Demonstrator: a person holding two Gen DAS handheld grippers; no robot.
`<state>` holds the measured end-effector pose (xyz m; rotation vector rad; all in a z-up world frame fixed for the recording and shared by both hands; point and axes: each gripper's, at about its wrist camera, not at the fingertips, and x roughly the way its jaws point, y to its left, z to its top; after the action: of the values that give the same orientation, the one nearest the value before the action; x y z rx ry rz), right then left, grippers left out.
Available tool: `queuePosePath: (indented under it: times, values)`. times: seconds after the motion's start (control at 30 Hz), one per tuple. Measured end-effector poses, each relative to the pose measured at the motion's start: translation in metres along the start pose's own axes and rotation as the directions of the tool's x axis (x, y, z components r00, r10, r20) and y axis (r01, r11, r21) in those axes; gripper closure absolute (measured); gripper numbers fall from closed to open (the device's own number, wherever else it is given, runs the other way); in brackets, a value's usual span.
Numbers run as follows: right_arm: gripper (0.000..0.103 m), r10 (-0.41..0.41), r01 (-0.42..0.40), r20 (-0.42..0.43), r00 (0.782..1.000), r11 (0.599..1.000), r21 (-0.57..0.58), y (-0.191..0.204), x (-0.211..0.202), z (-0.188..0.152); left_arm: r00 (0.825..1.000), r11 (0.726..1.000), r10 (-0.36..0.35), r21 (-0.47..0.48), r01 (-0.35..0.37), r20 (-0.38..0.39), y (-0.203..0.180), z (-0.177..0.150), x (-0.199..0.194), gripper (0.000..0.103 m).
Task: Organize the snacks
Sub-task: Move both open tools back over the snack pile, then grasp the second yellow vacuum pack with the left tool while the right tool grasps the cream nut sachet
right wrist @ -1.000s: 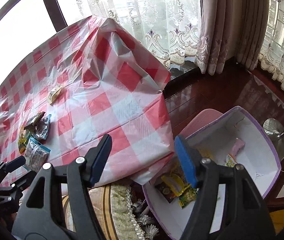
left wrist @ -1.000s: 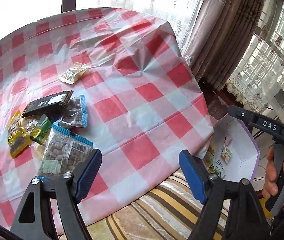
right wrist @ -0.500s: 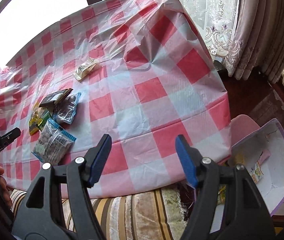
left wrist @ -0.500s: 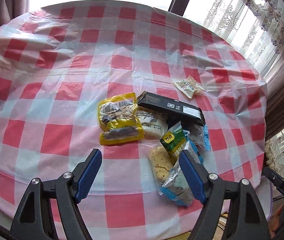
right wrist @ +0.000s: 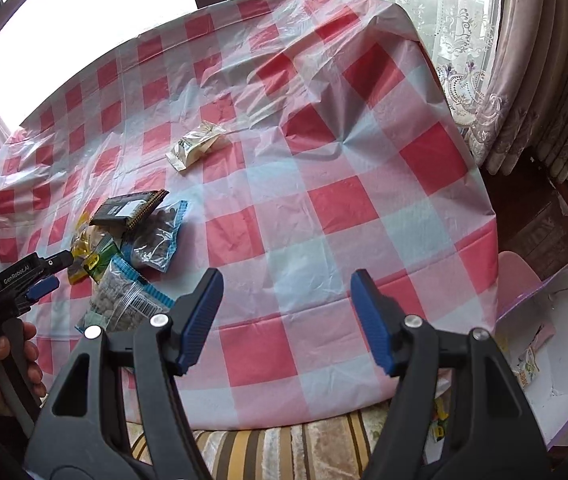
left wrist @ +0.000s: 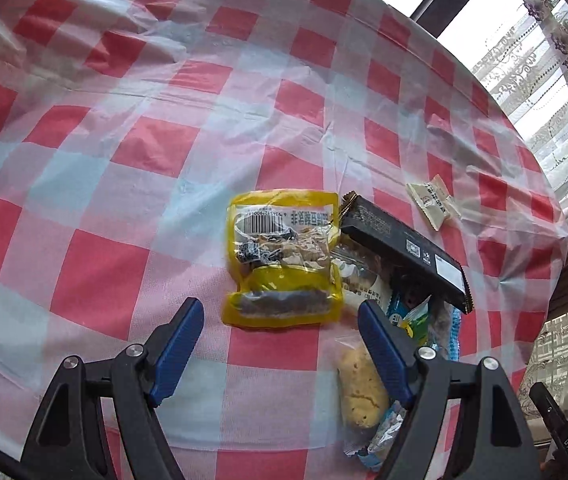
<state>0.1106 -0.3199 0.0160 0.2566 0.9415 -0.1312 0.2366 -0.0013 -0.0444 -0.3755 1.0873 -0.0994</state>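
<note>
A pile of snack packets lies on the red-and-white checked tablecloth [left wrist: 131, 152]. In the left wrist view a yellow packet [left wrist: 281, 256] lies just ahead of my open left gripper [left wrist: 279, 316], nothing between its blue pads. Beside it are a black bar packet [left wrist: 404, 246], a clear-wrapped cake [left wrist: 360, 388] by the right finger, and a small beige packet [left wrist: 434, 204] farther off. In the right wrist view my right gripper [right wrist: 286, 292] hangs open and empty over the table's near edge, right of the pile [right wrist: 131, 248]. The left gripper [right wrist: 23, 276], in a hand, is at the pile.
A white box with a lilac rim [right wrist: 556, 360] stands on the floor at the right, below the table edge, with a few packets inside. A striped cushion [right wrist: 284, 448] lies under the near edge. Curtains [right wrist: 544, 60] hang at the right.
My left gripper has swung from the box side over to the snack pile and come down close above the yellow packet. The right gripper has moved from the box to above the table's near edge.
</note>
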Motion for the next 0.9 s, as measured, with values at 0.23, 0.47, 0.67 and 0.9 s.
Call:
queuePosePath:
  times: [0.23,0.47,0.67,0.9]
  values:
    - [0.031,-0.007,0.007,-0.011,1.000,1.000,-0.016,0.010,0.017,0.018,1.000,1.000,0.025,0.005,-0.025,0.012,-0.004,0.014,0.018,0.023]
    - [0.028,-0.005,0.005,-0.013,1.000,0.999,-0.036,0.035,0.052,0.064,0.990,0.977,0.133,0.161,-0.138,0.040,-0.024,0.013,0.028,0.034]
    - [0.026,0.061,-0.064,-0.104,0.993,0.998,-0.029,0.074,0.111,0.107,0.993,0.979,0.107,0.172,-0.113,0.044,-0.015,0.008,0.019,0.041]
    - [0.026,0.115,-0.091,-0.222,0.968,0.989,0.113,0.099,0.181,0.143,0.990,0.982,0.102,0.146,-0.116,0.096,-0.002,0.004,-0.002,0.042]
